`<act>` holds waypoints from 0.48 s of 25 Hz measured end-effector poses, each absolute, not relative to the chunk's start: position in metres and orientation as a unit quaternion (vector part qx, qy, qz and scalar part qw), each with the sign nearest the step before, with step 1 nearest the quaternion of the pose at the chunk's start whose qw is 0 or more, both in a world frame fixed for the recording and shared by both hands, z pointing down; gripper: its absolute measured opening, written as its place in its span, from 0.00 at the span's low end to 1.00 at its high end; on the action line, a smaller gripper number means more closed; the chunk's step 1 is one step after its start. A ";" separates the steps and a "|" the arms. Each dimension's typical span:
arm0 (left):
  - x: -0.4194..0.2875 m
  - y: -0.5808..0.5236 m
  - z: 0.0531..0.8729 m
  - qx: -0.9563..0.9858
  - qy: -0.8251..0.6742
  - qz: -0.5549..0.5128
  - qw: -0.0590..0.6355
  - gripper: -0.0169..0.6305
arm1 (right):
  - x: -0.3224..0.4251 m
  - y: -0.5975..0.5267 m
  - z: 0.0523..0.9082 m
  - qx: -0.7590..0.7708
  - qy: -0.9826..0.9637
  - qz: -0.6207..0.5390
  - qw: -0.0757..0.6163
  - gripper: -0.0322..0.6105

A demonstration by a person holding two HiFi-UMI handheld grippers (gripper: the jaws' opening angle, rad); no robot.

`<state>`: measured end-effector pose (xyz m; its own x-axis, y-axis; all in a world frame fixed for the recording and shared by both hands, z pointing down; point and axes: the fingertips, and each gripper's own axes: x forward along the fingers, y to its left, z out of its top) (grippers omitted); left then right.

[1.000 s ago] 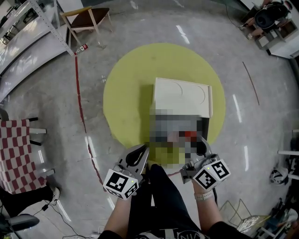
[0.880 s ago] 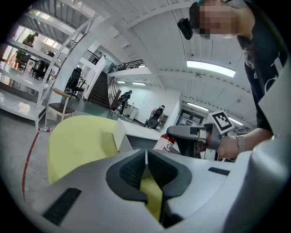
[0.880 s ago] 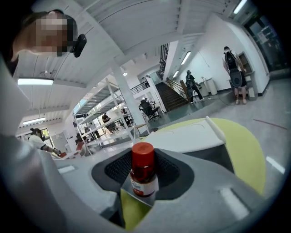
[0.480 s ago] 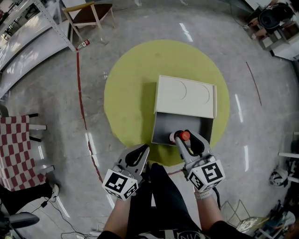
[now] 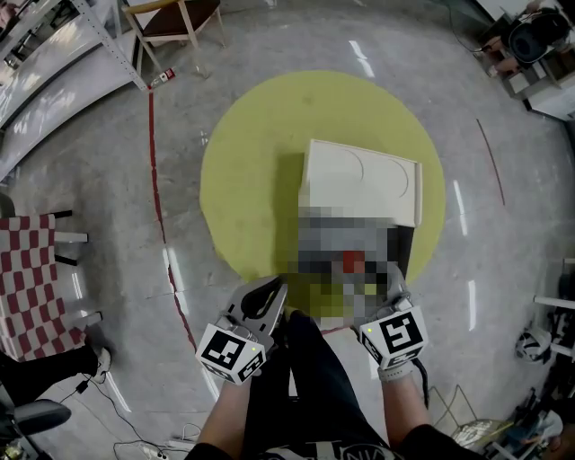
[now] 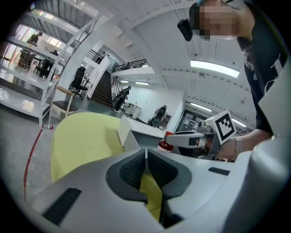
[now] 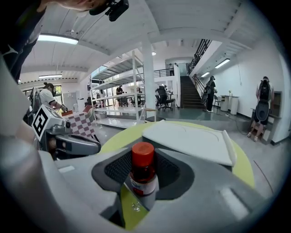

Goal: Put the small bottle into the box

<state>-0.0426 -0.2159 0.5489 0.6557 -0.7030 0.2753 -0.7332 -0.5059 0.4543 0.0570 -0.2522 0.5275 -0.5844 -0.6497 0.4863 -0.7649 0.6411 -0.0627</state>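
Observation:
The small bottle (image 7: 142,170), clear with a red cap, stands upright between the pads of my right gripper (image 7: 143,178), which is shut on it. In the head view the right gripper (image 5: 373,286) reaches over the near edge of the open box (image 5: 407,249). A mosaic patch hides the inside of the box. Its white lid (image 5: 362,180) lies flat on the far side. My left gripper (image 5: 267,295) hovers to the left of the box, near my legs. It is shut, with nothing between its pads (image 6: 132,170). From the left gripper view the bottle cap (image 6: 163,144) shows beside the box wall (image 6: 132,134).
The box sits on a round yellow mat (image 5: 252,162) on a grey polished floor. A red line (image 5: 157,189) runs along the floor to the left. A wooden chair (image 5: 175,22) and metal shelving (image 5: 45,54) stand at the far left, and a checked cloth (image 5: 31,287) lies at the left edge.
My right gripper, still holding the bottle, has shifted slightly left and closer to my body above the box's near edge. The left gripper has stayed where it was.

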 end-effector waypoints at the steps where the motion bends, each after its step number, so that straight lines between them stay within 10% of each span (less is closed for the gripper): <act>1: -0.042 -0.216 0.550 0.867 -0.415 0.027 0.275 0.06 | 0.057 -0.252 0.528 0.402 -0.879 0.135 0.217 0.28; 12: -0.045 -0.215 0.553 0.861 -0.421 0.023 0.283 0.06 | 0.050 -0.251 0.535 0.387 -0.878 0.121 0.253 0.28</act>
